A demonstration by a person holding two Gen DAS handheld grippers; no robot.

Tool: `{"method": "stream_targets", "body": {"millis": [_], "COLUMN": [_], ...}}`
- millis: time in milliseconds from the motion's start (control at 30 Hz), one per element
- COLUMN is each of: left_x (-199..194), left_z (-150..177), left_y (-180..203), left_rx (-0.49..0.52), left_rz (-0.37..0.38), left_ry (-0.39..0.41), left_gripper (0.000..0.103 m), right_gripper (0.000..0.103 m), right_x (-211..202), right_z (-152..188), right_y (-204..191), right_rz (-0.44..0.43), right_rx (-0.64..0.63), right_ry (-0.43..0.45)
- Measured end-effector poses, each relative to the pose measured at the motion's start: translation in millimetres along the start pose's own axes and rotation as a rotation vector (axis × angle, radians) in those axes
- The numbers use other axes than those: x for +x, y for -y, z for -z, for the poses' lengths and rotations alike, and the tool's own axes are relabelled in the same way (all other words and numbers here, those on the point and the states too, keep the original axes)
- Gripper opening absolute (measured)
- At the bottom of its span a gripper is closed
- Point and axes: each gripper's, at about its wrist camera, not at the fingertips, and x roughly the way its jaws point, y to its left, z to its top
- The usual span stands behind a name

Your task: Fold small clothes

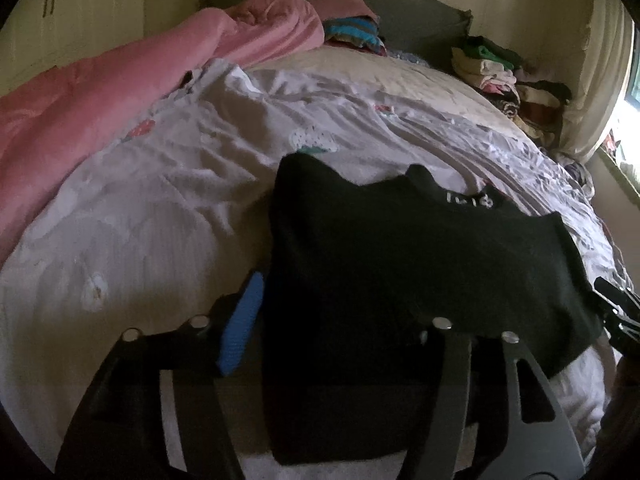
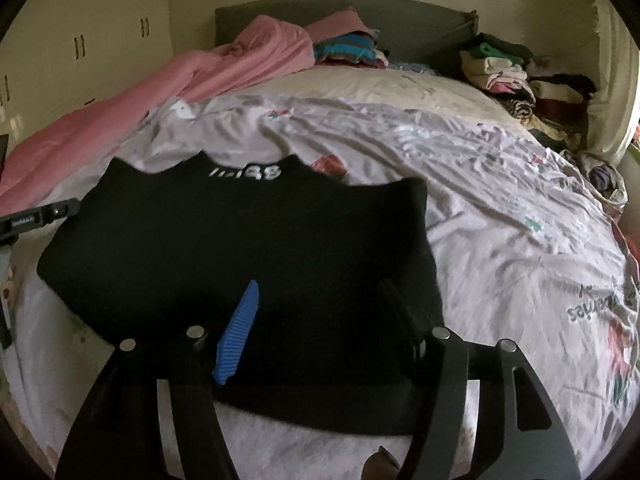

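a small black knit top (image 2: 240, 248) lies flat on the wrinkled pale floral bedsheet (image 2: 500, 220), collar at twelve o'clock. left gripper (image 1: 340, 320) and right gripper (image 2: 320, 320) hover spread, empty. soft, light, floppy; likely best pinched at hem corners.

open sheet (image 2: 500, 220) right of black garment (image 2: 240, 248); clothes piles (image 2: 520, 76) crowd headboard (image 2: 400, 24) end.

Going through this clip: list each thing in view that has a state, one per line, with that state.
black top: lying flat on the bed, partly folded, collar away from the cameras
left gripper: open, over the top, nothing clamped
right gripper: open, over the top, nothing clamped
pink blanket: bunched along the bed's edge
clothes piles: stacked near the headboard
wardrobe doors: closed
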Motion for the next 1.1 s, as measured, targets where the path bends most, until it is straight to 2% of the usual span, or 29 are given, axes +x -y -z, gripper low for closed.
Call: {"method": "stream_targets", "body": {"millis": [133, 400, 833, 1100], "left_x": [-2.4, -0.2, 0.4, -13.1], "left_z": [8.8, 28.0, 50.0, 62.4], "left_y": [0.2, 9.5, 9.7, 14.5], "left_rx": [0.006, 0.046, 0.050, 0.065], "left_rz": [-0.007, -0.039, -0.048, -0.050], "left_ry": [-0.023, -0.074, -0.137, -0.133], "left_gripper": [0.054, 0.057, 0.059, 0.059], "right_gripper": [0.065, 0.069, 0.070, 0.072], "right_x": [2.5, 9.2, 0.1, -6.9], "right_z": [15.0, 37.6, 49.7, 53.9], "right_y": [-1.8, 3.9, 5.2, 3.4], "right_rz": [-0.027, -0.026, -0.013, -0.003], "right_rx": [0.001, 0.051, 0.080, 0.095], "right_ry": [-0.051, -0.097, -0.108, -0.091]}}
